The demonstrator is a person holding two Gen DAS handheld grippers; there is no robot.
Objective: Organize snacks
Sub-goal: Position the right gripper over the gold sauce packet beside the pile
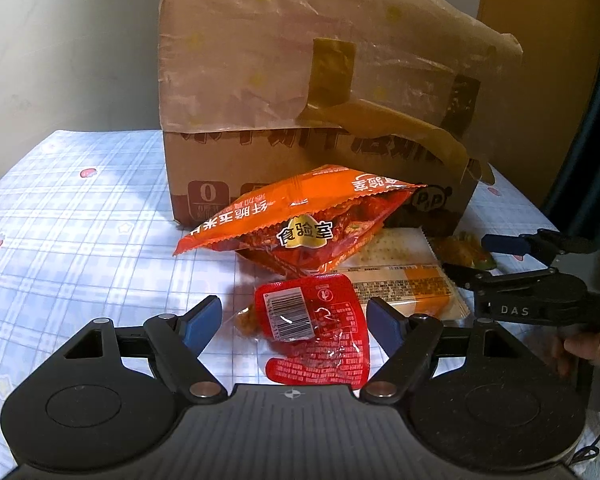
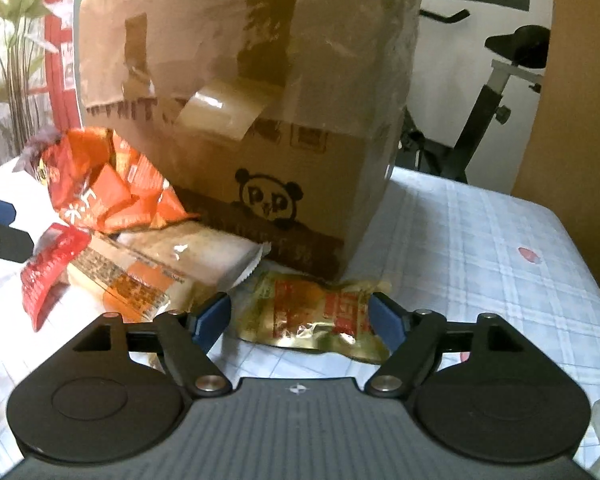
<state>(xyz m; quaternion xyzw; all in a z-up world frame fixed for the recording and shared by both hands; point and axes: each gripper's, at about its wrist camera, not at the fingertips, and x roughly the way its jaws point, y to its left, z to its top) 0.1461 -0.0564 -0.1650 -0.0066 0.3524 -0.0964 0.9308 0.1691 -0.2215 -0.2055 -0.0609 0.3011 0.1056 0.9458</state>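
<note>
Since both grippers stand with fingers spread and hold nothing, I'd close the left gripper (image 1: 294, 322) squarely on the red packet (image 1: 316, 328) between them, the right gripper (image 2: 300, 318) on the yellow pouch (image 2: 312, 316); both lie mid-tabletop (image 1: 80, 220), before the cardboard box (image 1: 300, 100).

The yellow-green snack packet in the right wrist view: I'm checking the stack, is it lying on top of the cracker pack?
No, the yellow-green snack packet lies flat on the checked tablecloth, beside the cracker pack.
</note>
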